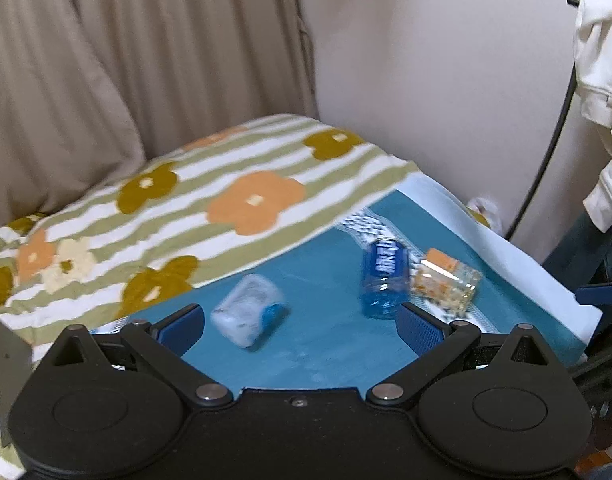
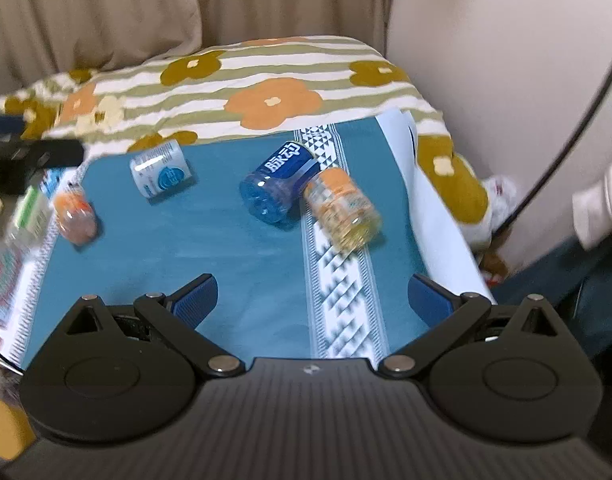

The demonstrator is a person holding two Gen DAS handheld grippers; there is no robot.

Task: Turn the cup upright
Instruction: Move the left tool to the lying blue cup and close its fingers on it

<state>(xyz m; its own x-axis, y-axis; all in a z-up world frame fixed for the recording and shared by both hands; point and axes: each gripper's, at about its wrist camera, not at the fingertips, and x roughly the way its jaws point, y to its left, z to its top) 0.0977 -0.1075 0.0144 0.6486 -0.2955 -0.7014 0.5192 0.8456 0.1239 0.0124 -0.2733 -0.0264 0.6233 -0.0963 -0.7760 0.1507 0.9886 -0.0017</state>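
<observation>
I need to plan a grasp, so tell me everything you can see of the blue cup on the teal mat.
The blue cup is a clear blue plastic cylinder with a darker blue label bearing white characters. It lies tipped on its side on the teal mat, one round end turned toward the right wrist camera. Its side appears to touch the orange-patterned clear cup, which also lies tipped beside it. Neither gripper touches it.

blue cup (image 2: 279, 186) label reads "脉动", white cup (image 2: 161, 170) txt too blurred
</observation>
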